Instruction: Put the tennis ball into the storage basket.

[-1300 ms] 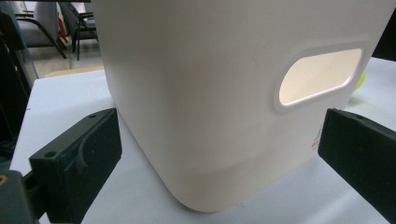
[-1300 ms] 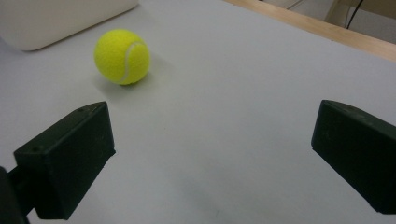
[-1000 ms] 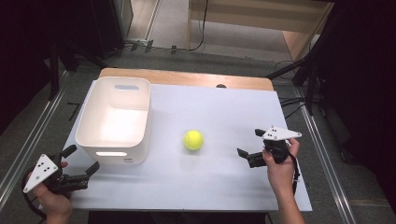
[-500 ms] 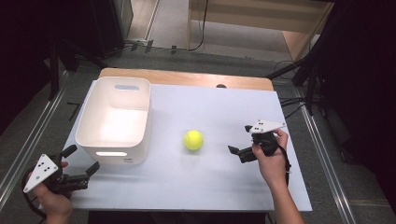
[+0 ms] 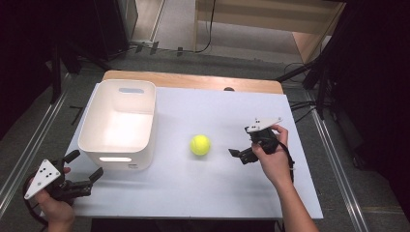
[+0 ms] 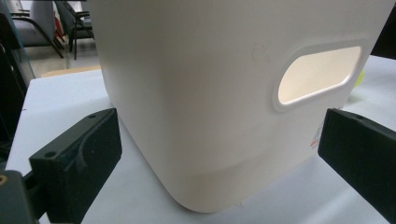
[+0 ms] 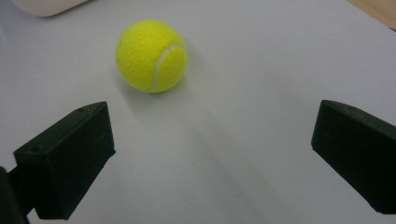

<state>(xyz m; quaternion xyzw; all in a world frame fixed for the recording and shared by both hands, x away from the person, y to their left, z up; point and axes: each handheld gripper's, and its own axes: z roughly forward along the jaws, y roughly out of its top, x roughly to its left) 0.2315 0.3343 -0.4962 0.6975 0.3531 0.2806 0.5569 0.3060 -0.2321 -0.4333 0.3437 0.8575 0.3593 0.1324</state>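
Right now the tennis ball (image 5: 200,144) lies on the white table (image 5: 203,188), roughly at its middle, apart from everything else; the right gripper view shows its yellow felt and one curved white seam (image 7: 151,55). Nearest to it is the right hand-held gripper (image 5: 240,154), low over the table just to the ball's right, its jaws spread wide and empty and aimed at the ball, which sits beyond the jaw tips and toward the left jaw in that gripper's own view. The person's right hand (image 5: 270,157) wraps the body, so most of it is hidden from above and only the grey plate and dark jaw tips stand clear. To the ball's left stands the white bin (image 5: 118,126), upright, with an oval handle cut-out in its near wall; its inside is washed out by glare, so the contents cannot be made out. The left hand-held gripper (image 5: 83,170) hovers at the table's near left corner, just before the bin, jaws spread and holding nothing; in the left gripper view the bin's wall (image 6: 201,107) runs off the frame's top. A bare wooden strip (image 5: 193,81) shows along the table's far edge. Around it lie a grey floor, cables, dark stands and metal rails, with the room's sides lost in shadow.
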